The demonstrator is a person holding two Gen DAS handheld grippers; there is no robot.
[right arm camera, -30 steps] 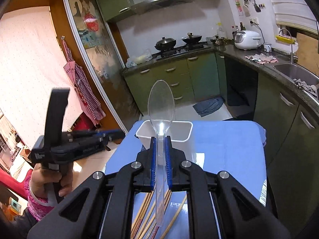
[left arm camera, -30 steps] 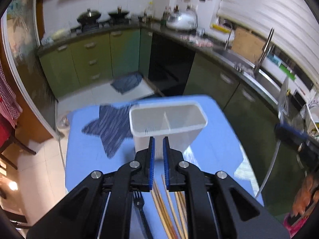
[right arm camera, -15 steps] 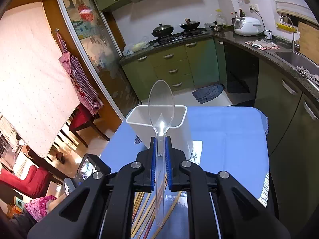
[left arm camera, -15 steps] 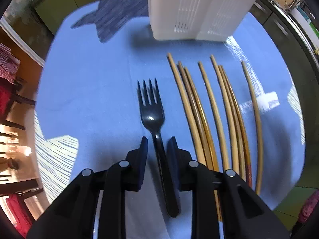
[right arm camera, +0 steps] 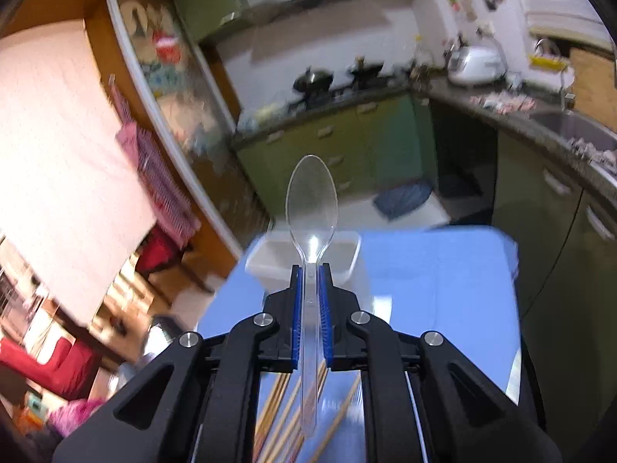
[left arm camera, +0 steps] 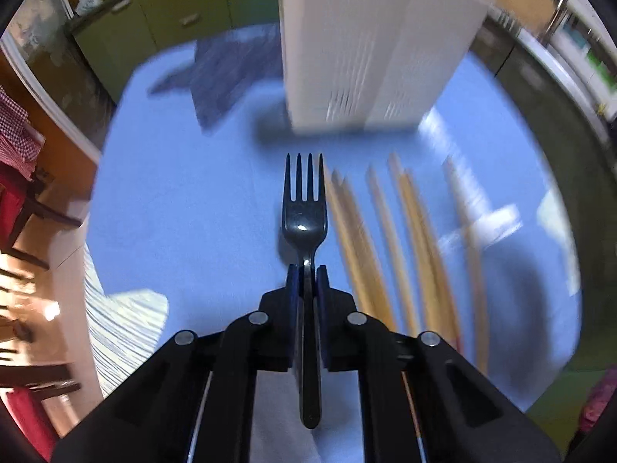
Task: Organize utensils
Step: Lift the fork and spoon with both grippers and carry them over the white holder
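Here the black plastic fork (left arm camera: 304, 216) lies lengthwise along the left gripper (left arm camera: 306, 272), its four tines aimed straight ahead toward the white slotted plastic utensil holder (left arm camera: 370, 50) and its handle running back between the black arms toward the camera. The left gripper's jaws have just closed, and its blue pads (left arm camera: 293, 289) pinch the fork at the neck, just behind the head. The fork sits over the light blue tablecloth (left arm camera: 185, 200); whether it touches the cloth cannot be told. To its right a row of tan wooden chopsticks (left arm camera: 389, 239) lies on the cloth, roughly parallel to the fork, tips toward the holder; they are blurred.

The right gripper (right arm camera: 310, 270) is pressed together on the clear plastic spoon (right arm camera: 311, 208), whose handle passes between the blue pads and whose bowl points forward and up, above the open top of the holder (right arm camera: 270, 258) as seen from the right wrist. Chopsticks (right arm camera: 277, 409) show below it on the blue cloth (right arm camera: 443, 289).

Around the table stand green kitchen cabinets (right arm camera: 347, 142), a dark counter with black pans (right arm camera: 312, 79) on a stove, a white rice cooker (right arm camera: 478, 63), and a red-checked cloth (right arm camera: 162, 189) hanging at left. A dark blue star-shaped patch (left arm camera: 227, 73) lies on the tablecloth left of the holder.
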